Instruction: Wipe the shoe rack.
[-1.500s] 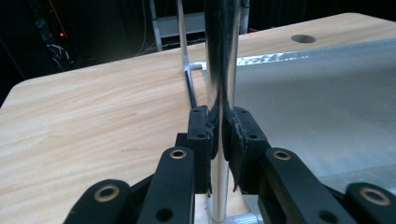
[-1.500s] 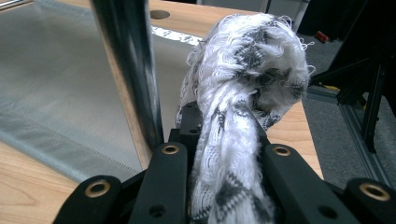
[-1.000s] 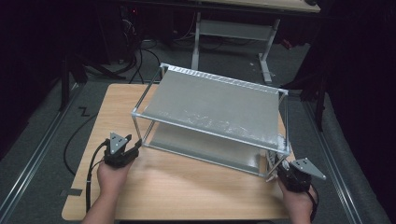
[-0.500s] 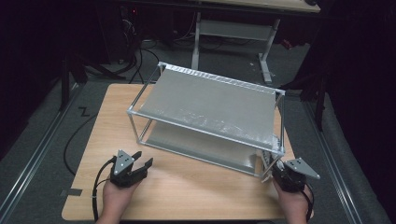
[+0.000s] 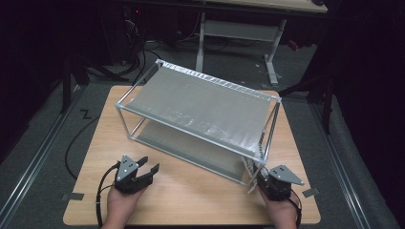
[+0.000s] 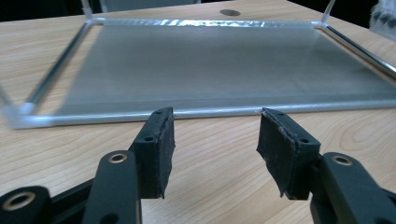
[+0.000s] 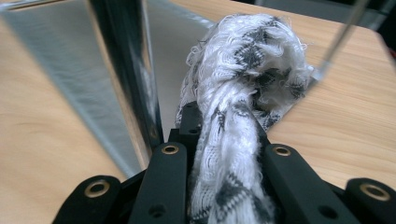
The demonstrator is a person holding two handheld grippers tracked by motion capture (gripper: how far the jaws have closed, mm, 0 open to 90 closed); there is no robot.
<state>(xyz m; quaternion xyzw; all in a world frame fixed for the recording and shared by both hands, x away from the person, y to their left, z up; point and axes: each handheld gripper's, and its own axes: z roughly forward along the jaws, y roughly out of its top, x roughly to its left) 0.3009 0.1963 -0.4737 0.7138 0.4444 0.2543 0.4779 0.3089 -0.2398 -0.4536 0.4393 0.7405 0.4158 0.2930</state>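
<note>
You see the light wooden table (image 5: 191,191) lit from above, with the room around it nearly black. Glare streaks the silver metal two-tier rack (image 5: 205,102). In the right gripper view, the white-and-black woven cloth (image 7: 243,93) blurs close to the lens.

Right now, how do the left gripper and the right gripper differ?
The left gripper has its jaws apart with nothing between them; the right gripper is shut on a white-and-black rope. The left one is off the rack, over bare table; the right one is at the rack's near corner post. Both have black jaws.
</note>
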